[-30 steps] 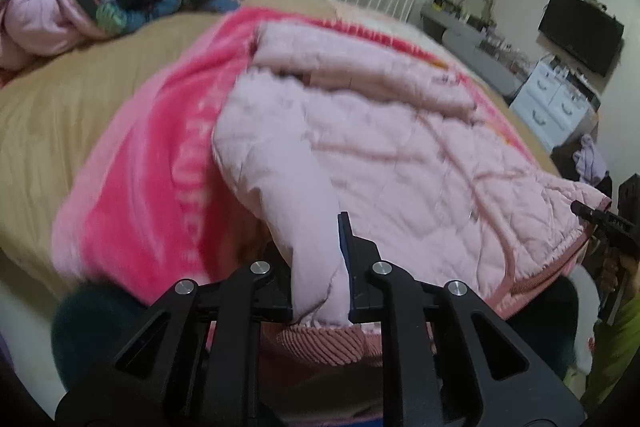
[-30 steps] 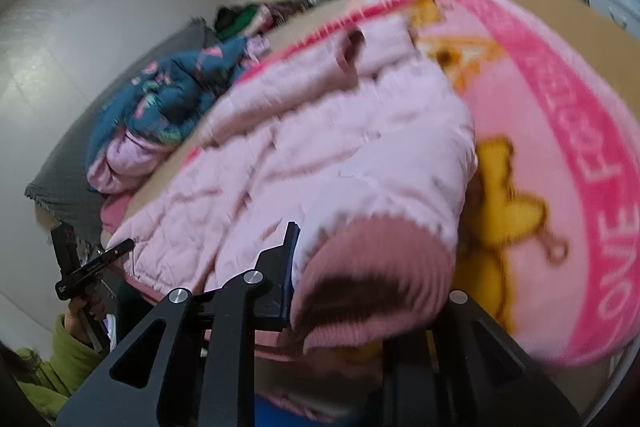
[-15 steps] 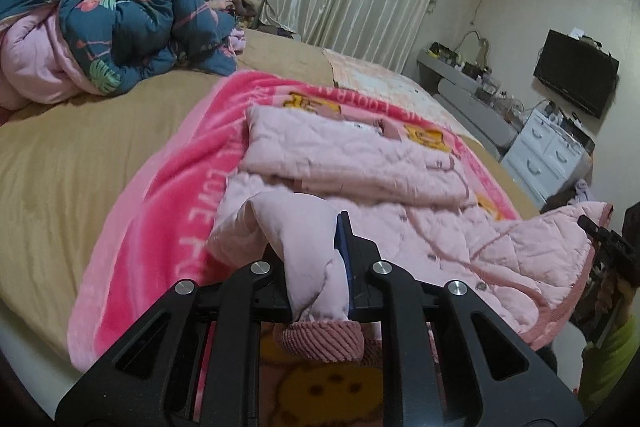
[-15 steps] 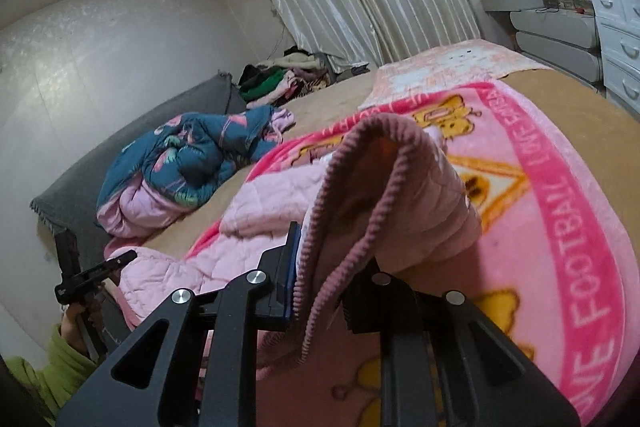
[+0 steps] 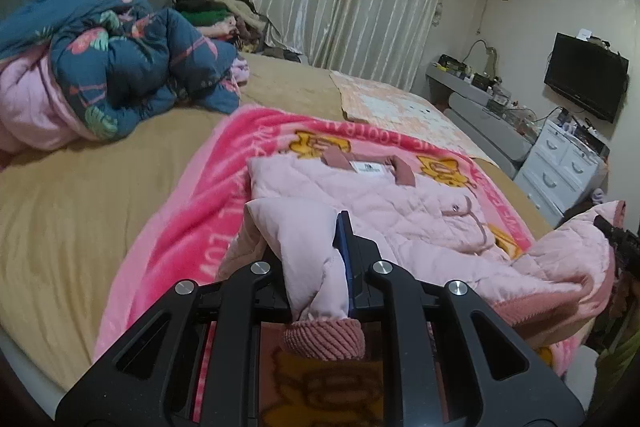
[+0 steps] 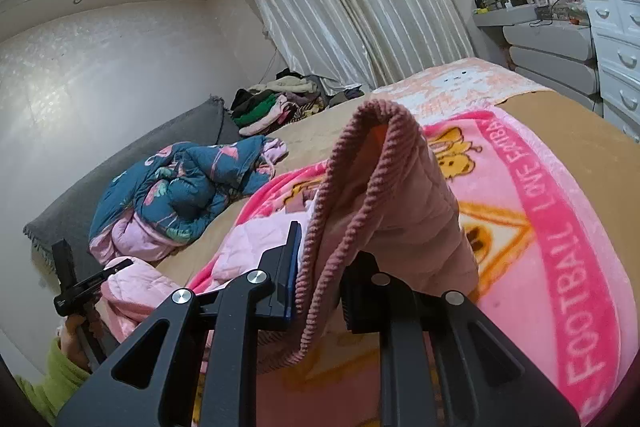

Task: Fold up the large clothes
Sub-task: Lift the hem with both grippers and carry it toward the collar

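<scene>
Hem of the quilted pale-pink padded jacket [image 5: 384, 211] lifted off the bright pink cartoon fleece blanket [image 5: 188, 211].
My left gripper [image 5: 316, 267] and right gripper [image 6: 320, 279] are clamped on its hem corners; I'd carry both evenly toward the collar, keeping the fold straight.

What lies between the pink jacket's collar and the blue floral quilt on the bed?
In the left wrist view: pink cartoon blanket, then bare tan bedsheet, between collar and quilt.

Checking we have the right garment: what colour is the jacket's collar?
Dusty rose, darker than the pale pink quilted jacket; the collar shows best in the left wrist view.
</scene>
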{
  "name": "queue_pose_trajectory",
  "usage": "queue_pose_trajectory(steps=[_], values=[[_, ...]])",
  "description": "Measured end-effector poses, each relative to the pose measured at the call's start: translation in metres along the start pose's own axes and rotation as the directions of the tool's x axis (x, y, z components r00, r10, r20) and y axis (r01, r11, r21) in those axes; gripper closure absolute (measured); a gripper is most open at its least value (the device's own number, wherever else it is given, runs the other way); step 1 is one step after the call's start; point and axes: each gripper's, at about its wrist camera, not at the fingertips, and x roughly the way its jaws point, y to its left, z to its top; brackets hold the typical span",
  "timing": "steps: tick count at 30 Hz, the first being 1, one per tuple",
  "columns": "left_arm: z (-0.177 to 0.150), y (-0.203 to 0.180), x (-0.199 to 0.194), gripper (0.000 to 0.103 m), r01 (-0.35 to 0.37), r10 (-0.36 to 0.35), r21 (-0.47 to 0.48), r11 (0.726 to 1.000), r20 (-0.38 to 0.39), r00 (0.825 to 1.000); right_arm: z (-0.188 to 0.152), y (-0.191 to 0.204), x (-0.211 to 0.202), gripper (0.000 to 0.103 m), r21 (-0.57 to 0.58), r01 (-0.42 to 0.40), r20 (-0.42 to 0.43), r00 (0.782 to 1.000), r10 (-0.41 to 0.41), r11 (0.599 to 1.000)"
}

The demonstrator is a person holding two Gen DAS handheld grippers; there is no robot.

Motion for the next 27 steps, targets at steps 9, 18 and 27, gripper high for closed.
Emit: queue_pose_trajectory(steps=[9,18,27], values=[[0.03,-0.001,0.025,0.094,-0.036,0.036,0.003,0.999,0.027,0.999,0.029,-0.007,0.025,0.087,0.007,-0.004,0.036,0.999,0.004,1.0],[0.06,-0.006,0.053,0.094,-0.092,0.091,0.033,0.995,0.05,0.995,0.062,-0.016,0.067,0.087,0.016,0.052,0.048,0.997,-0.053,0.998],[0.079,-0.001,0.101,0.094,-0.165,0.163,0.058,0.985,0.038,0.986,0.084,-0.027,0.114,0.087,-0.005,0.109,0.003,0.994,-0.109,0.994]])
